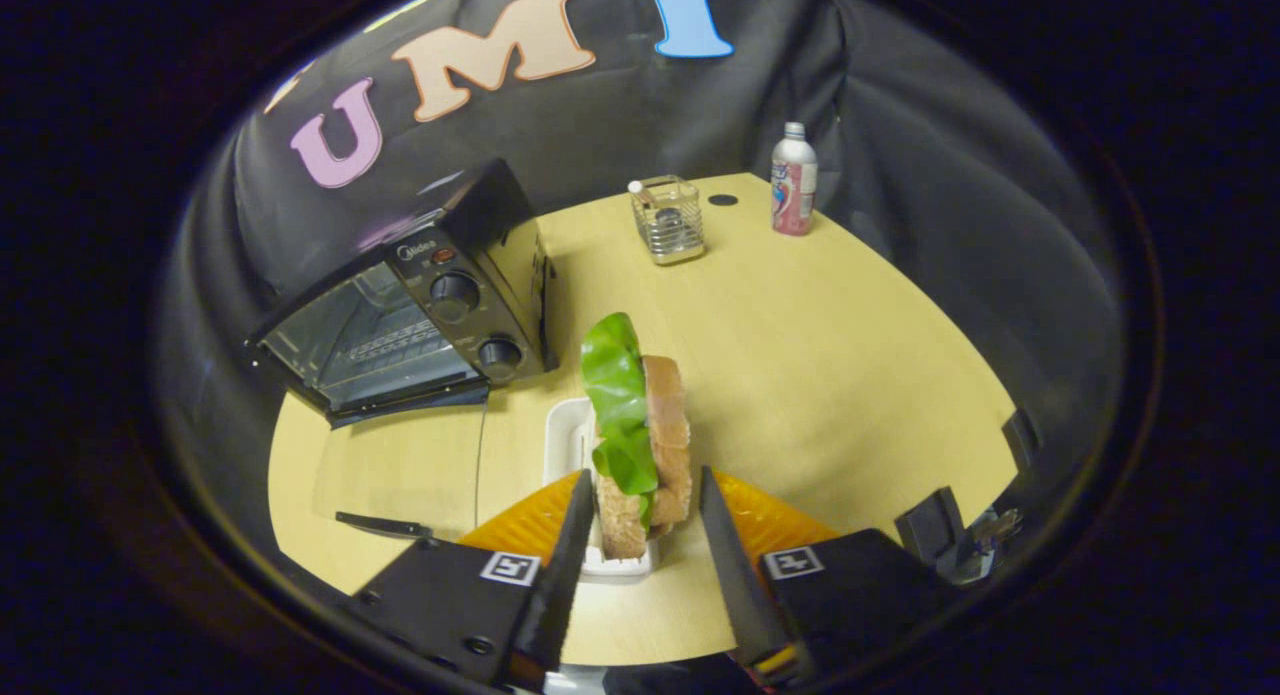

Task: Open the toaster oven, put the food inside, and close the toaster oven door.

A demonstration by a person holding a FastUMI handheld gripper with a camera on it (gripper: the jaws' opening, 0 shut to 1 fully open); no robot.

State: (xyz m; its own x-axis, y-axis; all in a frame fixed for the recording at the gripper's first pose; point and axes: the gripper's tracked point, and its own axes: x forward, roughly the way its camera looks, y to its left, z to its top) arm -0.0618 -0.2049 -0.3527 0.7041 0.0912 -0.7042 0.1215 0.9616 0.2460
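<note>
A sandwich (650, 425) of brown bread with green lettuce stands on edge between my fingers, and my gripper (645, 483) is shut on its lower part. It hangs just above a small white tray (566, 437) on the wooden table (820, 355). The black toaster oven (420, 305) sits beyond and to the left of my fingers. Its door (410, 403) is folded down flat, and the wire rack inside shows.
A wire mesh holder (667, 220) and a pink-labelled bottle (793, 180) stand at the table's far side. A thin black object (385, 525) lies near the front edge, left of my fingers. Black clamps (940, 525) sit at the table's right edge.
</note>
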